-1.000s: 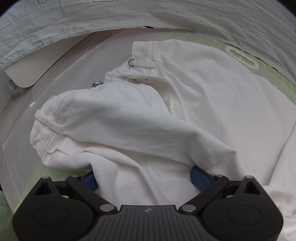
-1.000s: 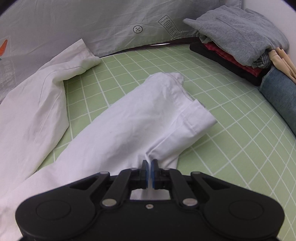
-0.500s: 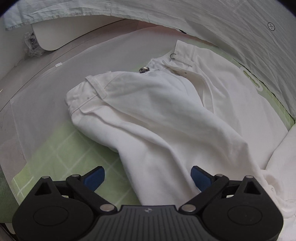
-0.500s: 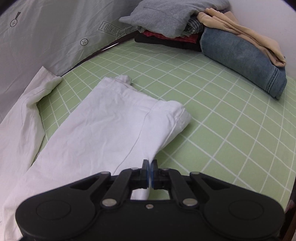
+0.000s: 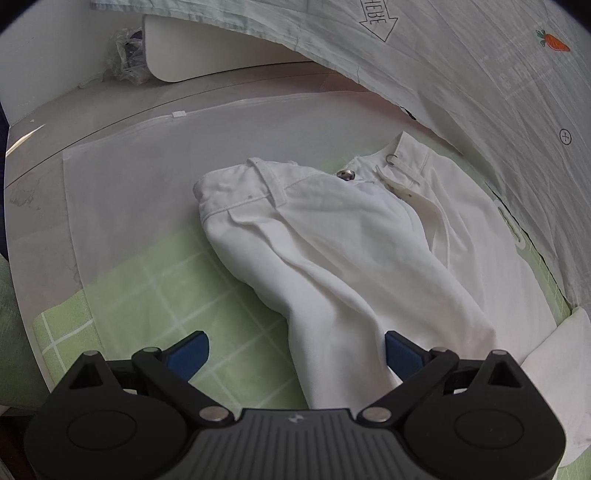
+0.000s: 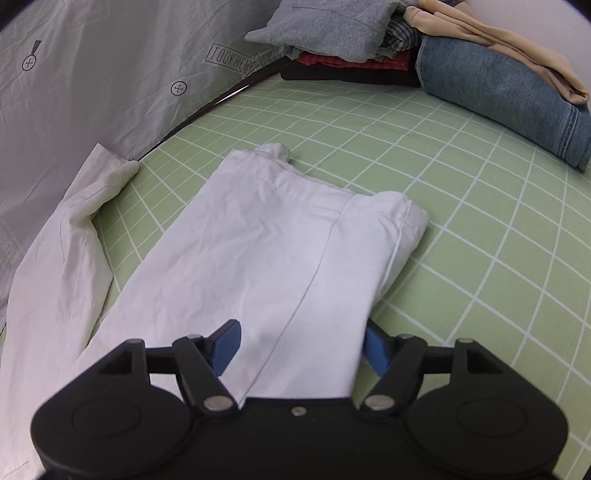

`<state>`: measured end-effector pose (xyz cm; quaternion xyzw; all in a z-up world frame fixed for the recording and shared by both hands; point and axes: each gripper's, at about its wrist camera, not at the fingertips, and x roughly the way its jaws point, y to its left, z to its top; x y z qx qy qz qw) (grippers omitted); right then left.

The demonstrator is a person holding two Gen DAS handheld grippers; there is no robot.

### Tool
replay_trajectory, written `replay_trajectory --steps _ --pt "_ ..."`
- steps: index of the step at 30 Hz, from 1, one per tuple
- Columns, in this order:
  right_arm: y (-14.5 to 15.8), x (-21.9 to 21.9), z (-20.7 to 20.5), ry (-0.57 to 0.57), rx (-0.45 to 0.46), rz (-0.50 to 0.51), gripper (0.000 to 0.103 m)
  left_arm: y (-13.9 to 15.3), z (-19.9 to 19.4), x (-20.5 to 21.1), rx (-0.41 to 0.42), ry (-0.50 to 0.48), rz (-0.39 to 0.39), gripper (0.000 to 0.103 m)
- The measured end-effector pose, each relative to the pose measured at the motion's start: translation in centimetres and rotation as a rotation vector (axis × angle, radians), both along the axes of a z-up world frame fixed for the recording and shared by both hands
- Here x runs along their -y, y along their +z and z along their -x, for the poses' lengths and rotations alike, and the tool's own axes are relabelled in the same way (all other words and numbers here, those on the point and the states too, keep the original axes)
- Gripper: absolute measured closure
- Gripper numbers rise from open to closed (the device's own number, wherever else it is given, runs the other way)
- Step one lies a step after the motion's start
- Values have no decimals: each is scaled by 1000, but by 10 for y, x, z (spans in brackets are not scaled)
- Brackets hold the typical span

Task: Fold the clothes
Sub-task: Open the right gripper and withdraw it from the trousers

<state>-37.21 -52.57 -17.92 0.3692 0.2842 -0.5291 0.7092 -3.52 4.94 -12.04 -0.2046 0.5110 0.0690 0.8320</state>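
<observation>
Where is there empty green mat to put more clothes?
Bare green mat lies between the white trousers and the folded jeans, and left of the waistband. The far corner is crowded with stacked clothes.

White trousers (image 5: 332,236) lie rumpled on the green grid mat (image 6: 461,206), waistband bunched, legs reaching its middle.
</observation>
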Motion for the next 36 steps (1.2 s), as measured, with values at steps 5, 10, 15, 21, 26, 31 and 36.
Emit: replay_trajectory --steps 5,10,15,21,26,31,36 --pt "0 1 -2 22 -46 17 42 -11 -7 -2 -2 7 29 5" --pt "6 5 25 -77 -15 9 100 -17 -14 -2 21 63 62 41" --pt "27 -19 49 -86 -62 78 101 -11 -17 10 26 6 24 85" --pt "46 -61 80 -64 -151 109 101 14 5 -11 55 35 14 92" --pt "32 -95 94 -47 -238 27 101 8 18 -28 13 47 -79 91" --pt "25 -97 100 -67 -243 -5 90 8 20 -30 -6 41 -106 81" --pt "53 -82 91 -49 -227 129 60 22 22 -21 16 18 -194 62"
